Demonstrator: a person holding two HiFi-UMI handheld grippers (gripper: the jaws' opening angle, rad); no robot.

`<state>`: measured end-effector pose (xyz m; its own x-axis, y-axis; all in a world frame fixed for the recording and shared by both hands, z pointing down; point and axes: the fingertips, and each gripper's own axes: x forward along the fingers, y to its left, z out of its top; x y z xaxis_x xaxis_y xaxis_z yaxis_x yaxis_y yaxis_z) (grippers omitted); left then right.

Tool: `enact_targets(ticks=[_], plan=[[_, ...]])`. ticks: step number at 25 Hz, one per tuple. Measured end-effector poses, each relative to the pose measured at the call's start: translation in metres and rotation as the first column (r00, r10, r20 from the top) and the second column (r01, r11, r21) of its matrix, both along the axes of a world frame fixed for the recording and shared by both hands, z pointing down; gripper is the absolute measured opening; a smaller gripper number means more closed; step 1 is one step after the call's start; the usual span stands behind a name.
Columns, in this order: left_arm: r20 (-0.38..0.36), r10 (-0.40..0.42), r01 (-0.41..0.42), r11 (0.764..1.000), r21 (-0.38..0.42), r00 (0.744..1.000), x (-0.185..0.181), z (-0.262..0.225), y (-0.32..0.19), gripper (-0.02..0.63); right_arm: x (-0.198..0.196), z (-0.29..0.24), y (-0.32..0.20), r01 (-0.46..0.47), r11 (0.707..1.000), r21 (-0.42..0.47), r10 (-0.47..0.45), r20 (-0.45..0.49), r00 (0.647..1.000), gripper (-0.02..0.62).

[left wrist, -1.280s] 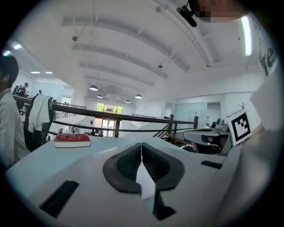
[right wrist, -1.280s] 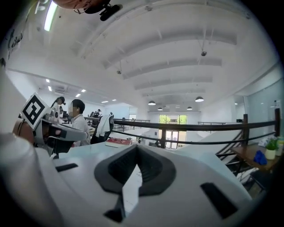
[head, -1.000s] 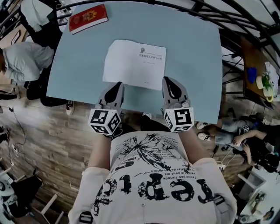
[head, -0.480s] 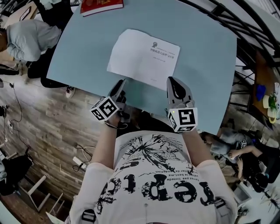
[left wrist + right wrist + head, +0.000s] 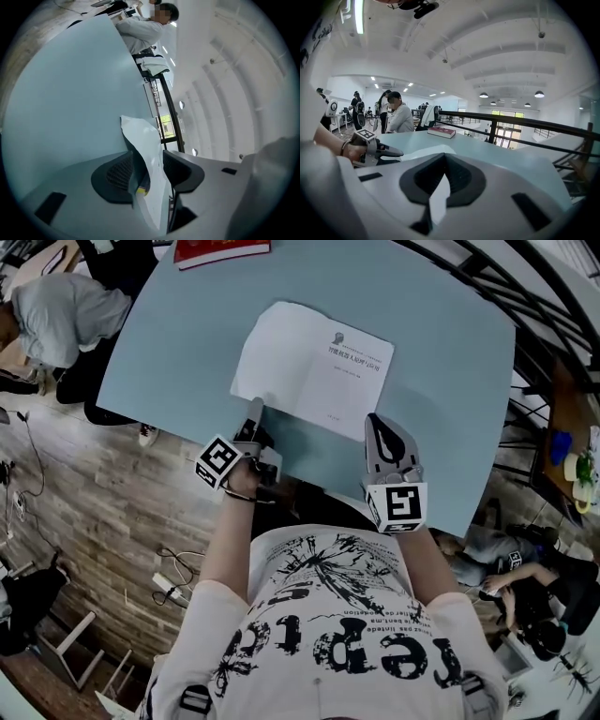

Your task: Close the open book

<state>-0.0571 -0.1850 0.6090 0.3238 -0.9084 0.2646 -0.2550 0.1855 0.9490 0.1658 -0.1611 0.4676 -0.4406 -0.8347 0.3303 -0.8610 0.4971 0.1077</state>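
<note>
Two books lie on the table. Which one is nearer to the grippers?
The white book, lying right by the left gripper and right gripper; the red book sits at the table's far edge.

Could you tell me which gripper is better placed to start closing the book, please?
Left. The left gripper has just been opening, and its fingers straddle the book at its near-left page corner without pinching it. The right gripper sits shut beside the near-right corner.

Table [image 5: 450,381] lies bare around the white book [image 5: 314,362]; red book [image 5: 220,251] occupies far corner.
</note>
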Motion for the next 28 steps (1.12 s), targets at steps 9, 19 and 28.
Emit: enact_targets(ticks=[9, 19, 28], plan=[[-0.126, -0.081, 0.078, 0.997, -0.027, 0.989, -0.017, 0.012, -0.019, 0.094, 0.003, -0.003, -0.005, -0.023, 1.0, 0.006, 0.023, -0.02, 1.0, 0.009], [-0.125, 0.005, 0.007, 0.996, 0.094, 0.992, -0.009, -0.015, -0.013, 0.02, 0.002, -0.012, 0.0, -0.05, 0.999, 0.02, 0.05, 0.001, 0.999, 0.011], [0.09, 0.199, -0.214, 0.951, 0.223, 0.976, 0.024, -0.058, -0.005, 0.019, 0.009, -0.026, 0.006, -0.08, 0.996, 0.045, 0.078, 0.046, 0.996, 0.011]])
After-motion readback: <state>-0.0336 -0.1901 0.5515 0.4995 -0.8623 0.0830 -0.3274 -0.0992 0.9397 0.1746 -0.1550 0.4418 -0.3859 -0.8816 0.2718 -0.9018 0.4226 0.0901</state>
